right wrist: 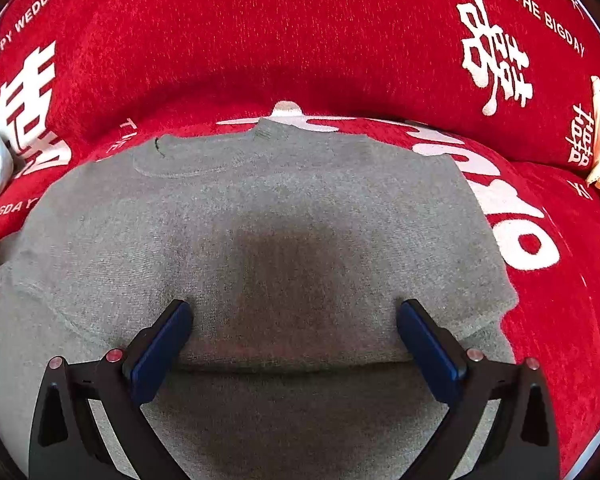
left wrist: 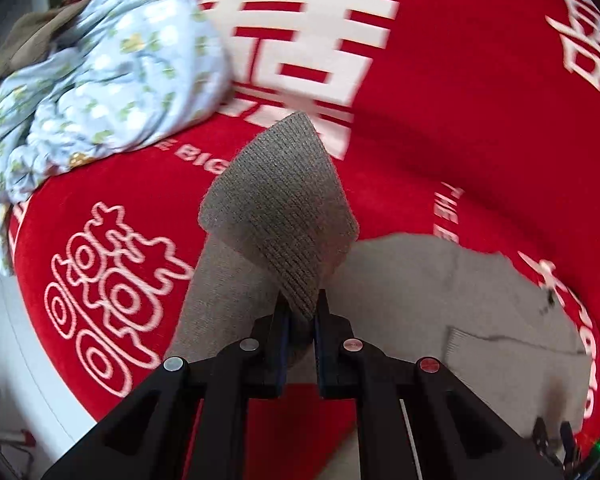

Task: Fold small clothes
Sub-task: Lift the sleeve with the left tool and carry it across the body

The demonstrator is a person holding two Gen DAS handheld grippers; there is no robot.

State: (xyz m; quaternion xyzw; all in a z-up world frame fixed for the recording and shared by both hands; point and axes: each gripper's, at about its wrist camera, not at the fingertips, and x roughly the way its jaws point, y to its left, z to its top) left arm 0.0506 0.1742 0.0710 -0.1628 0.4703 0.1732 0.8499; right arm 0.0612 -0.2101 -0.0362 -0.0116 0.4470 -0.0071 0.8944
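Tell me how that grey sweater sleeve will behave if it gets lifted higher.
Probably floppy: the sleeve already bends and droops from the left gripper. It looks like soft ribbed knit, so it should drape rather than hold shape. It likely grips well; the fuzzy surface doesn't look slippery.

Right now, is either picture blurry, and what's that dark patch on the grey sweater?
Left wrist view: motion blur smears the floral cloth and the red cover's white characters. Right wrist view: sharp; the dark patch on the grey sweater looks like a shadow, probably the right gripper's.

Bright even light, fisheye-bent edges, left view motion-blurred.
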